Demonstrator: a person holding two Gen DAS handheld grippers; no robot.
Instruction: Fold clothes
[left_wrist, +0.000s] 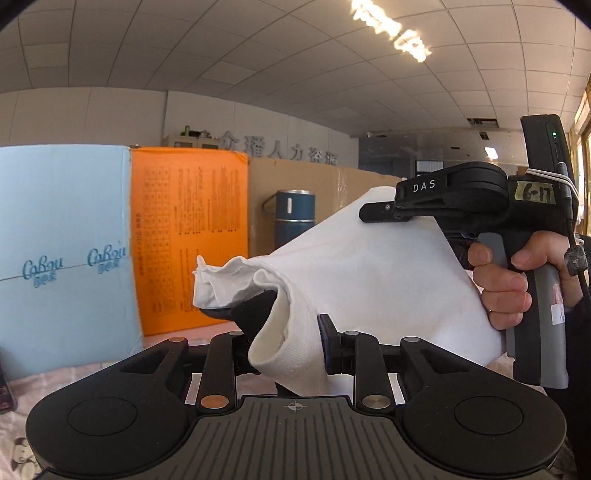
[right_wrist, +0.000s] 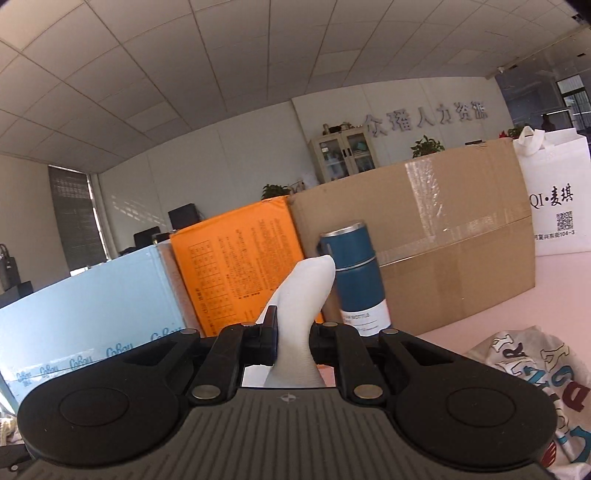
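**Holding white cloth aloft between two grippers**

Stretching from the left gripper (left_wrist: 291, 347) up and rightward to the right gripper (left_wrist: 384, 214), the white knit garment (left_wrist: 369, 280) hangs off the pink table (right_wrist: 517, 306); both grippers pinch its edge, the right higher.
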